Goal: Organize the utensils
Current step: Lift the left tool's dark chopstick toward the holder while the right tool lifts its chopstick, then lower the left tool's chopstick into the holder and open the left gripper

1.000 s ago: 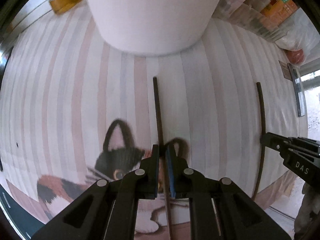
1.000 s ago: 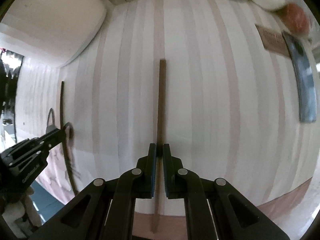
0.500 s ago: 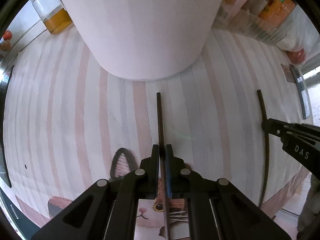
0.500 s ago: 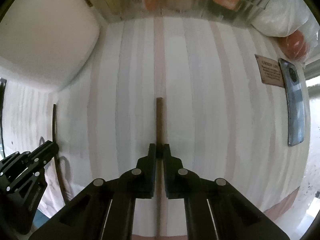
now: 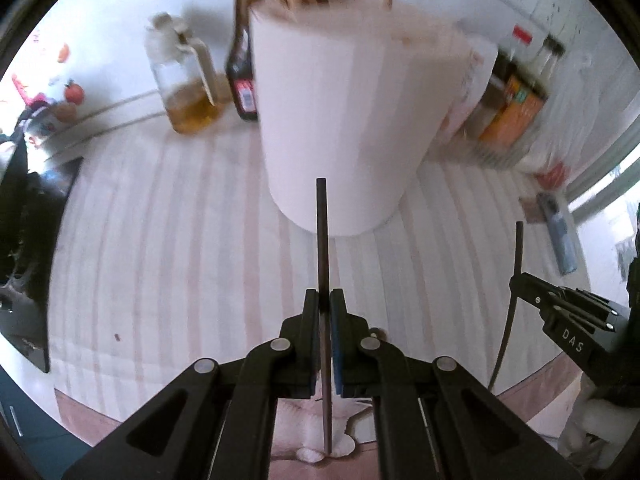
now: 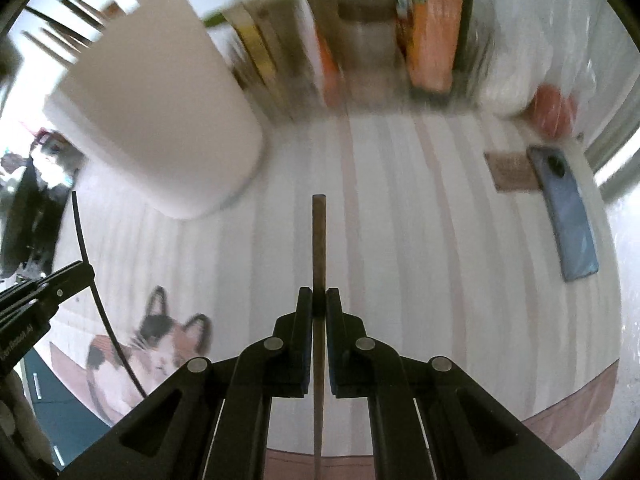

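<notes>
We hold one chopstick (image 5: 322, 240) per gripper, left gripper (image 5: 325, 304) and right gripper (image 6: 318, 300) both clamped, above mat; next, tips into white holder (image 5: 352, 112).

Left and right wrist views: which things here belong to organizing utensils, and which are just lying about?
Part of the job:
- dark chopstick in left tongs
- brown chopstick in right tongs
- white utensil holder

Lying about:
- phone
- oil bottle
- sauce bottle
- cat-print mat
</notes>
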